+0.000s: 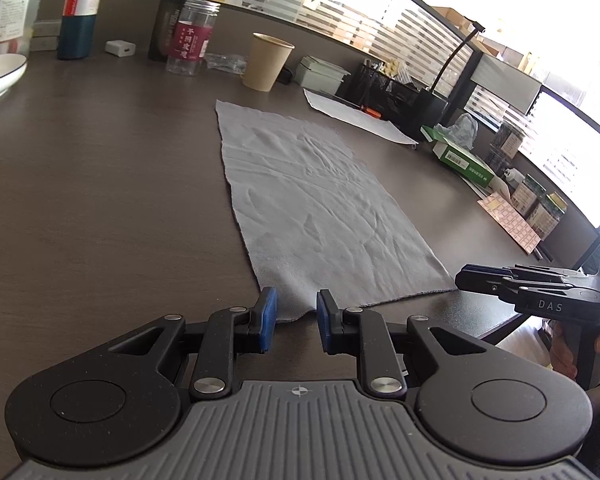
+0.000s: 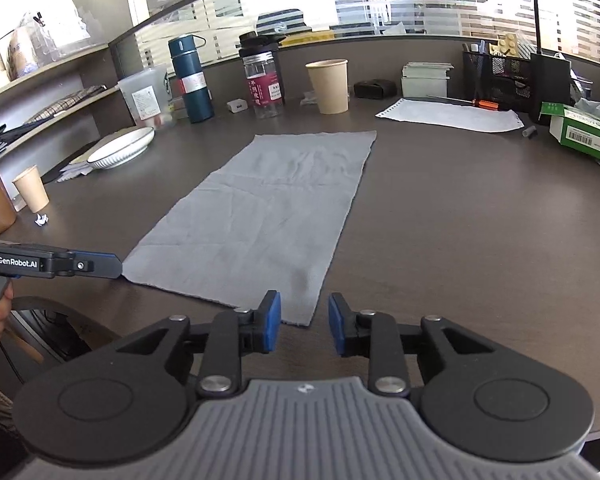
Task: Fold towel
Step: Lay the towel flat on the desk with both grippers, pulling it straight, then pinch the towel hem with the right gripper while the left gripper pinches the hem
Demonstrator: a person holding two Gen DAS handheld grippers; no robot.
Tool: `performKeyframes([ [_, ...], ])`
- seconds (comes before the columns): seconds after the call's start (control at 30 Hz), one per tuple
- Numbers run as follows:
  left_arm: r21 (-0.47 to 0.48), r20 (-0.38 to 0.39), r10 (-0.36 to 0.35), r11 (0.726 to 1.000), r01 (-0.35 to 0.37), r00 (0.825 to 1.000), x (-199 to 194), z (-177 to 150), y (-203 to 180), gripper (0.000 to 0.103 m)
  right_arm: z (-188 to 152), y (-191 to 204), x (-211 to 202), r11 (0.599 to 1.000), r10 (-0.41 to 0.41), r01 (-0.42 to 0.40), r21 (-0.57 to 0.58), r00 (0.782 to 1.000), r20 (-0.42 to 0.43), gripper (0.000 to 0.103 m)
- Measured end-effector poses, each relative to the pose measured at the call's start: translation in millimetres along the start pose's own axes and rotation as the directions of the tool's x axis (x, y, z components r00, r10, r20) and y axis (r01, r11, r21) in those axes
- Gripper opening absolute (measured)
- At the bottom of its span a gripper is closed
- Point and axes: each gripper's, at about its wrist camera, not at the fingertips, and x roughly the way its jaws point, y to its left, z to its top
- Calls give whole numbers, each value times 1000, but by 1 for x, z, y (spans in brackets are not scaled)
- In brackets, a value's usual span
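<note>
A grey towel lies flat and spread lengthwise on the dark brown desk; it also shows in the right wrist view. My left gripper is open, its blue pads on either side of the towel's near left corner, just above the desk. My right gripper is open over the towel's near right corner. The right gripper appears in the left wrist view beside the towel's near right corner. The left gripper appears in the right wrist view at the near left corner.
At the desk's far side stand a blue thermos, a clear jar with a red label, a paper cup, a white cloth, a black mesh organiser and a green tissue box. A white plate and a second paper cup sit at the left.
</note>
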Motion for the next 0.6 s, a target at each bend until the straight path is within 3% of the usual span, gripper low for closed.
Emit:
performKeyframes([
  [0.3,41,8,52,998,-52,999,-2,-1,-4,27,-2,9,0,1000,-5,5,-28,1000,-6,30],
  [0.6,82,1,40,996,-40,999,3,-3,-11,19,-5,12,2,998,-20,20,-61,1000,2,13],
])
